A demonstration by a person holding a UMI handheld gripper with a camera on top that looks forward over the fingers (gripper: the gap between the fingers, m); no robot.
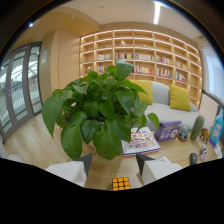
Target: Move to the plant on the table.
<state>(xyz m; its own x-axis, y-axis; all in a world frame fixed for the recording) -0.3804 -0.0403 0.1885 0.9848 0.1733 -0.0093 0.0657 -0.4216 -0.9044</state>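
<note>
Plant point(102, 112), leafy and green, right ahead of the claw point(114, 165), above and just beyond the two fingertips, filling the middle of the gripper view. Broad heart-shaped leaves spreading wide on both sides, hanging low enough to hide the pot. Standing on the wooden bench point(175, 150).

Claw open: two white fingers point(67, 172) with dark tips well apart, nothing held between them. Seen in the gap between them, low down, a colour cube point(120, 183) with orange and yellow squares, lying on the bench apart from both fingers.

Just behind and to the right of the plant, a picture book point(141, 141) lying flat on the bench, partly covered by the leaves. Further right, a purple box point(167, 131), then a green cactus-shaped object point(197, 127) standing upright, and a blue bottle point(217, 127) at the far end. Some smaller dark items near these, too small to tell.

Beyond the bench, a grey sofa point(167, 107) with two yellow cushions point(180, 97). Behind that, a tall wooden bookshelf point(145, 52) across the back wall, shelves partly filled with books. Off to the left, glass doors point(20, 85) with dark frames, and a pale wooden floor point(30, 140) below.
</note>
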